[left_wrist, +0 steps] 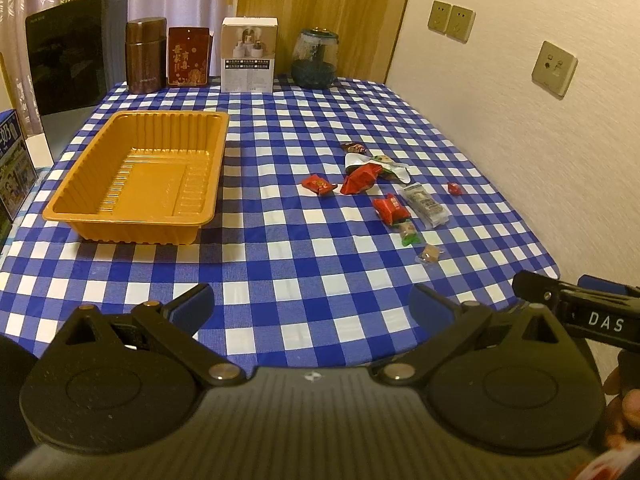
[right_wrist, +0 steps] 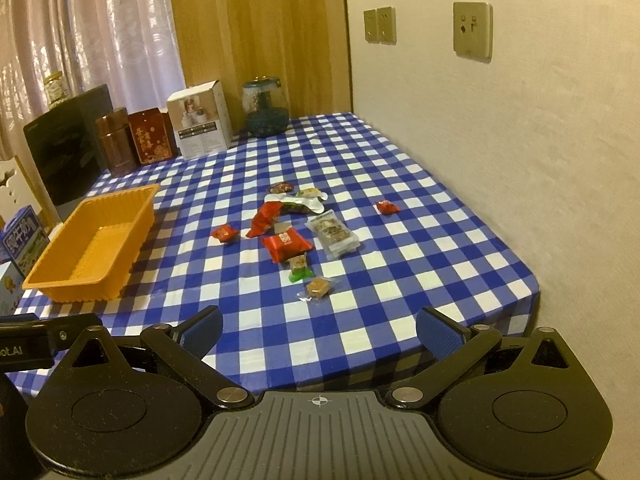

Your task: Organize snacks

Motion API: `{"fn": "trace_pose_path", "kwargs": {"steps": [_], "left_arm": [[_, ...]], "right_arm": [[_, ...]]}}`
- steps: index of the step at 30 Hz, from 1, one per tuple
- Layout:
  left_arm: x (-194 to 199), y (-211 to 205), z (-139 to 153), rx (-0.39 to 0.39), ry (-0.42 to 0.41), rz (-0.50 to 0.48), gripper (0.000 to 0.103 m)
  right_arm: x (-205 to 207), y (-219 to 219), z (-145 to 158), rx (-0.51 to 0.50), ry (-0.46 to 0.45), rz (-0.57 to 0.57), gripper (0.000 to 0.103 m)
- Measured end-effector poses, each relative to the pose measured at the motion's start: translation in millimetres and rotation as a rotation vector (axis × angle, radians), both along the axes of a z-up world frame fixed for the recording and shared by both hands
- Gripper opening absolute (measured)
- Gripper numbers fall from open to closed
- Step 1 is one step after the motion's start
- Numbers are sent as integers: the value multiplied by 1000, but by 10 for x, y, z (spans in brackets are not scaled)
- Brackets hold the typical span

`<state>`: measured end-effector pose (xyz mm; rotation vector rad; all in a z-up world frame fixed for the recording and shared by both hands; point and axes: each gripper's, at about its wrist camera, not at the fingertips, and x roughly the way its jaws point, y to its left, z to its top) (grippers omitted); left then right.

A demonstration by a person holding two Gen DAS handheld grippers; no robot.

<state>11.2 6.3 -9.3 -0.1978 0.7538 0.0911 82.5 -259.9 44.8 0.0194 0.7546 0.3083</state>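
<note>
Both the left gripper (left_wrist: 312, 304) and right gripper (right_wrist: 320, 330) stood wide open, holding nothing. The snacks (right_wrist: 286, 244) lay scattered ahead of the jaws, right of the empty orange tray (left_wrist: 132, 176) — light, crinkly, probably slippery wrappers, best pinched across their middles.

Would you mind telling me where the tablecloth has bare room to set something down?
Free: the strip between the orange tray and the snack pile, the near edge before both tongs, left and right, and the middle cloth short of the back-row boxes. Crowded: the snack pile and the back row.
</note>
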Motion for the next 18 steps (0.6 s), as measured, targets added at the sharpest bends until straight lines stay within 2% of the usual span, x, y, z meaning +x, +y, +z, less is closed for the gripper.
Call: {"fn": "trace_pose_path", "kwargs": {"steps": [8, 11, 18], "left_arm": [[277, 23, -205, 4, 28, -9, 103], [377, 34, -278, 1, 33, -6, 103], [699, 56, -483, 1, 60, -8, 103]], "right_arm": [[245, -9, -197, 23, -4, -33, 101], [383, 5, -292, 35, 6, -42, 91], [728, 98, -587, 46, 39, -57, 76]]}}
